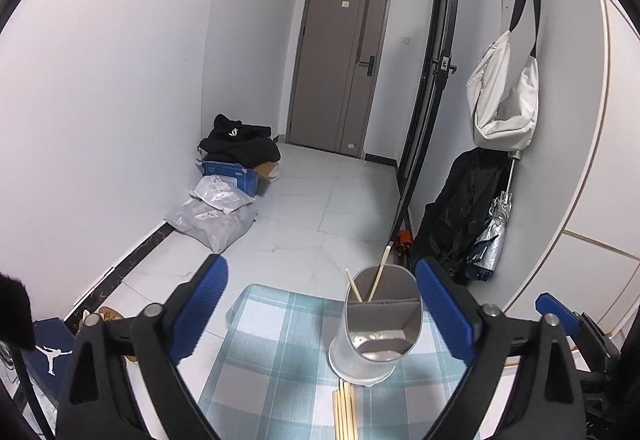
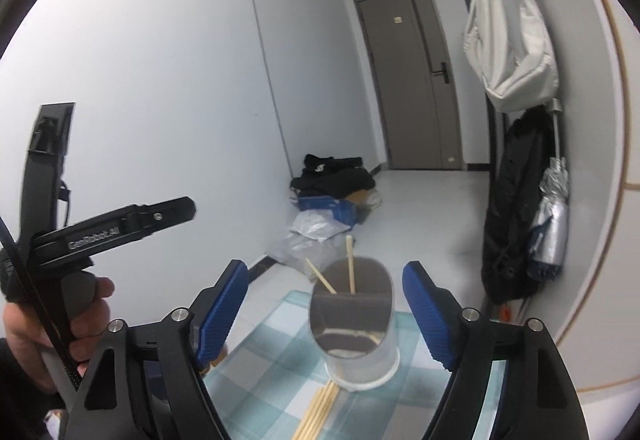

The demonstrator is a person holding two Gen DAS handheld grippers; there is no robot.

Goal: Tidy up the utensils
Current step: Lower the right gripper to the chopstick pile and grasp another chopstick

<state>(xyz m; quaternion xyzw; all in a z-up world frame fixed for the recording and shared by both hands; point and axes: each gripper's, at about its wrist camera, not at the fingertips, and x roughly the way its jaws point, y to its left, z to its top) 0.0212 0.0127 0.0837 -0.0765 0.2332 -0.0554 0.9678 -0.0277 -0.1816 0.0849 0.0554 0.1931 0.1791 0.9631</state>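
Note:
A grey utensil holder point(image 1: 374, 332) point(image 2: 354, 324) with an inner divider stands on a blue-and-white checked cloth point(image 1: 276, 356) point(image 2: 276, 376). Two wooden chopsticks point(image 1: 376, 276) point(image 2: 351, 264) stick up out of its far compartment. Several more chopsticks point(image 1: 344, 416) point(image 2: 316, 412) lie flat on the cloth just in front of the holder. My left gripper point(image 1: 320, 316) is open, its blue pads point(image 1: 200, 312) wide apart, with nothing between them. My right gripper point(image 2: 324, 312) is also open and empty, the holder standing beyond its pads point(image 2: 428, 312).
A person's hand point(image 2: 36, 332) holds the left gripper's handle at the left. Beyond the cloth are a tiled floor point(image 1: 320, 208), a pile of bags and boxes point(image 1: 228, 196), a brown door point(image 1: 340, 64), and a white bag point(image 1: 504, 100), dark coat and umbrella point(image 1: 496, 228) on the right wall.

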